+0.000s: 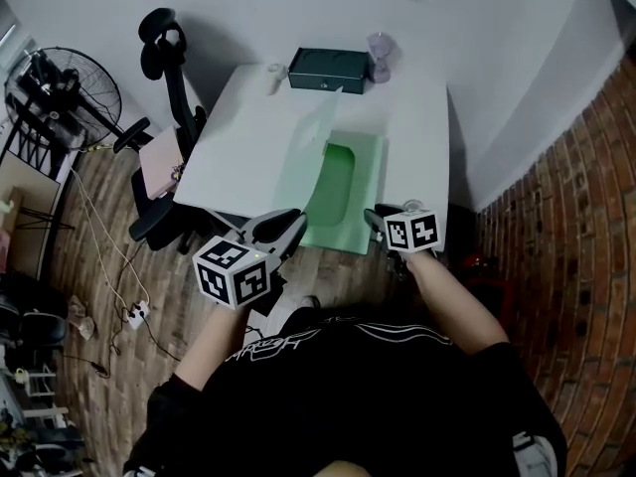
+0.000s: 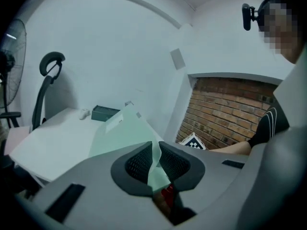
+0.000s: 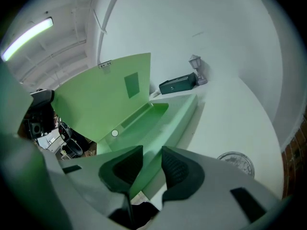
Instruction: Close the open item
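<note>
A pale green plastic case (image 1: 350, 192) lies open on the white table (image 1: 248, 137), hanging over its near edge. Its thin lid (image 1: 306, 152) stands raised on the left side. My left gripper (image 1: 290, 231) is shut on the lid's near corner; in the left gripper view the thin green lid (image 2: 125, 133) runs between the pressed pads of the left gripper (image 2: 156, 158). My right gripper (image 1: 375, 219) grips the near wall of the tray. In the right gripper view that wall fills the gap of the right gripper (image 3: 147, 169), with the tray (image 3: 160, 121) and upright lid (image 3: 103, 97) beyond.
A dark green box (image 1: 328, 70), a small lantern figure (image 1: 380, 56) and a small white object (image 1: 275, 71) stand at the table's far edge. A round glass disc (image 3: 235, 163) lies right of the case. An office chair (image 1: 167, 78) and fan (image 1: 60, 92) stand left; brick wall right.
</note>
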`<action>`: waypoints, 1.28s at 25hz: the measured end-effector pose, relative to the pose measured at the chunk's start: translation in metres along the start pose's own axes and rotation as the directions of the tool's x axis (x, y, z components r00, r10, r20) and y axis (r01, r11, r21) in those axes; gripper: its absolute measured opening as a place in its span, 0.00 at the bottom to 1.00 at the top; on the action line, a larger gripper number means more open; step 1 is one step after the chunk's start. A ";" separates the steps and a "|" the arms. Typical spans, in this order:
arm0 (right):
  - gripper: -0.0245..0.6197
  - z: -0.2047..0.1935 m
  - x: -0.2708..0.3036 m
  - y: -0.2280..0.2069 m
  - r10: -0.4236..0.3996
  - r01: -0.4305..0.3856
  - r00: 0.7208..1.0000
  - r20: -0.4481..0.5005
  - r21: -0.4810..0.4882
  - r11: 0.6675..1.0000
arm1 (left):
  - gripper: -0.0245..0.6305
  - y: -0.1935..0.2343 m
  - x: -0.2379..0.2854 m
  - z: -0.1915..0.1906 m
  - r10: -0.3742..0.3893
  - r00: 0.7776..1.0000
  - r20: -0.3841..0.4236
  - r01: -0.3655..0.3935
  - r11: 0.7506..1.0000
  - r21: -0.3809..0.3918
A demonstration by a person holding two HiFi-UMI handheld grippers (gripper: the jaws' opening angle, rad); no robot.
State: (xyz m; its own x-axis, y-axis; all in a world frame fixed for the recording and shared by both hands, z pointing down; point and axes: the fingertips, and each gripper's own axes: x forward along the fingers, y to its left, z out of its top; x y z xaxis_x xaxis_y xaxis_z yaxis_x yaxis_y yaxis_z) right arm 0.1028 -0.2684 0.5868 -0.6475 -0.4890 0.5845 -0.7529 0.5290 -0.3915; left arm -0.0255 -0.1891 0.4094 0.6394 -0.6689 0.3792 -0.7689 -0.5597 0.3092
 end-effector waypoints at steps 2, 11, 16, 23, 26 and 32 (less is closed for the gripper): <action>0.23 -0.001 -0.001 0.001 0.002 -0.002 1.000 -0.002 -0.001 1.000 | 0.14 -0.009 0.012 -0.008 -0.038 0.999 -0.016 0.037 0.999 -0.024; 0.23 -0.002 -0.001 0.003 0.018 -0.018 1.000 -0.006 0.004 1.000 | 0.14 -0.035 0.057 -0.047 -0.109 0.988 -0.107 0.107 0.994 -0.021; 0.23 -0.003 -0.002 0.003 0.025 -0.025 1.000 -0.011 0.001 1.000 | 0.15 -0.040 0.080 -0.074 -0.121 0.978 -0.173 0.119 0.993 -0.023; 0.23 -0.004 -0.002 0.003 0.036 -0.036 0.999 0.003 0.014 0.999 | 0.15 -0.042 0.100 -0.099 -0.105 0.967 -0.233 0.106 0.994 -0.007; 0.23 -0.006 -0.003 0.004 0.048 -0.048 0.999 -0.003 0.012 0.999 | 0.15 -0.042 0.107 -0.111 -0.110 0.961 -0.253 0.106 0.994 -0.028; 0.24 -0.011 -0.015 -0.004 0.036 -0.036 0.999 -0.010 -0.004 0.999 | 0.16 -0.042 0.115 -0.125 -0.085 0.955 -0.284 0.098 0.995 0.030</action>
State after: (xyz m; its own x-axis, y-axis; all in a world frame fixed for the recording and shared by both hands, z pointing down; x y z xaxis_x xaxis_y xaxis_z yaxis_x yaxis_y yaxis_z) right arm 0.1167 -0.2558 0.5876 -0.6728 -0.4628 0.5772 -0.7288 0.5487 -0.4096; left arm 0.0793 -0.1814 0.5495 0.6747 -0.4522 0.5833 -0.7022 -0.6367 0.3187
